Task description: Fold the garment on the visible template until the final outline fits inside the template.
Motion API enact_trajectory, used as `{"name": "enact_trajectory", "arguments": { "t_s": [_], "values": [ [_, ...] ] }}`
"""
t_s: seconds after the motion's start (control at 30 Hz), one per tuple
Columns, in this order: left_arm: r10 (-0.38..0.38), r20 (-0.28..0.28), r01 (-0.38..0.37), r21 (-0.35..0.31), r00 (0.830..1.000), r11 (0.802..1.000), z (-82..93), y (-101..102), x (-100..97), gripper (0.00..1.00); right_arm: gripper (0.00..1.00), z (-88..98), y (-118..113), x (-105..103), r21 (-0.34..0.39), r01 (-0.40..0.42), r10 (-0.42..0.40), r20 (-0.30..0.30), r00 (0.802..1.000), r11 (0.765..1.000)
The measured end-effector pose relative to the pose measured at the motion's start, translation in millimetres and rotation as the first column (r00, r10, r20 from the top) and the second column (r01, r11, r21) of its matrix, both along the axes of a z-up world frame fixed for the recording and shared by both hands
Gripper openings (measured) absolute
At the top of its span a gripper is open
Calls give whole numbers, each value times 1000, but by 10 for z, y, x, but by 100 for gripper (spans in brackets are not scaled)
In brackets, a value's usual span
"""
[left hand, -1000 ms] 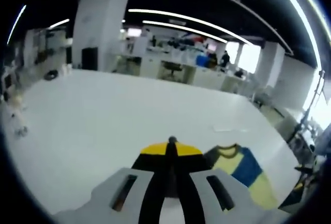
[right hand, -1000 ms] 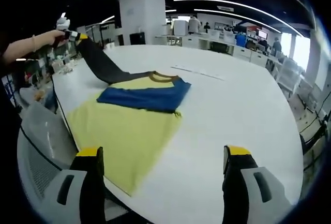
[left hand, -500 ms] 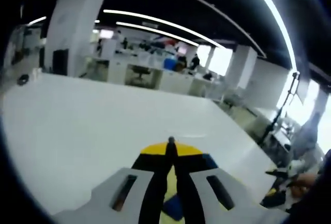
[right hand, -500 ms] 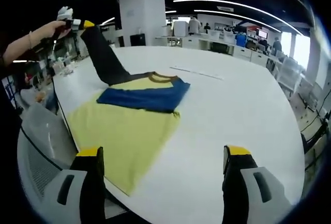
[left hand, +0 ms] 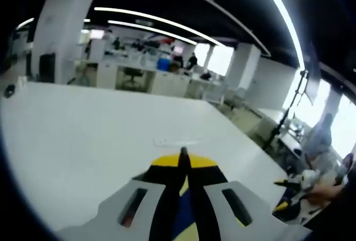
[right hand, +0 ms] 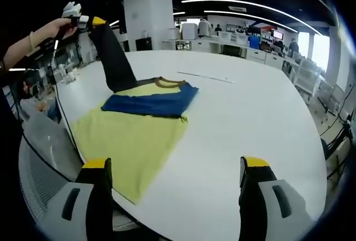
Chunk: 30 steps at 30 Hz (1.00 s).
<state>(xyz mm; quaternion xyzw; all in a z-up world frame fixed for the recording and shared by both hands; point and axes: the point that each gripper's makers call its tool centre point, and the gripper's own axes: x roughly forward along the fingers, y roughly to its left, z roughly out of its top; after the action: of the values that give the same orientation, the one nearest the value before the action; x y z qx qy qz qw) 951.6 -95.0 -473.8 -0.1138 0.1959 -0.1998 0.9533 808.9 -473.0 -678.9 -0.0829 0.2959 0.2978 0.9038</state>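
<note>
1. Lying on the big white table (right hand: 250,113): a garment (right hand: 139,124), yellow with a blue part folded over its middle.
2. Held high above the table's far left side: the garment's dark sleeve (right hand: 114,60), pulled up tight.
3. Pinching the top of that sleeve: the left gripper (right hand: 92,21), jaws closed on the cloth, with a hand (right hand: 53,29) behind it.
4. Wide open and holding nothing: the right gripper (right hand: 175,171), low near the garment's close edge.
5. Pressed together in the left gripper view: the left gripper's own yellow-tipped jaws.
</note>
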Motion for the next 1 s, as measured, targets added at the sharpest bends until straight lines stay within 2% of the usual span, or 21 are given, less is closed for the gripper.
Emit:
{"name": "enact_trajectory", "arguments": {
  "t_s": [0.27,0.47,0.6,1.0],
  "values": [
    [-38,-11,38,-23,999,999,-41,-296,41,0,94,21,-19,-8,0,1,-1,3,1000,1000],
    [-62,-35,61,-27,997,998,-167,-497,76,0,94,40,-45,-4,-4,0,0,7,1000,1000],
    [-98,-52,100,40,994,994,-294,-642,80,0,94,39,-85,-14,-9,2,-2,6,1000,1000],
    [-116,-106,123,56,988,991,-610,-861,193,0,94,41,-178,-68,-10,27,-27,5,1000,1000]
  ]
}}
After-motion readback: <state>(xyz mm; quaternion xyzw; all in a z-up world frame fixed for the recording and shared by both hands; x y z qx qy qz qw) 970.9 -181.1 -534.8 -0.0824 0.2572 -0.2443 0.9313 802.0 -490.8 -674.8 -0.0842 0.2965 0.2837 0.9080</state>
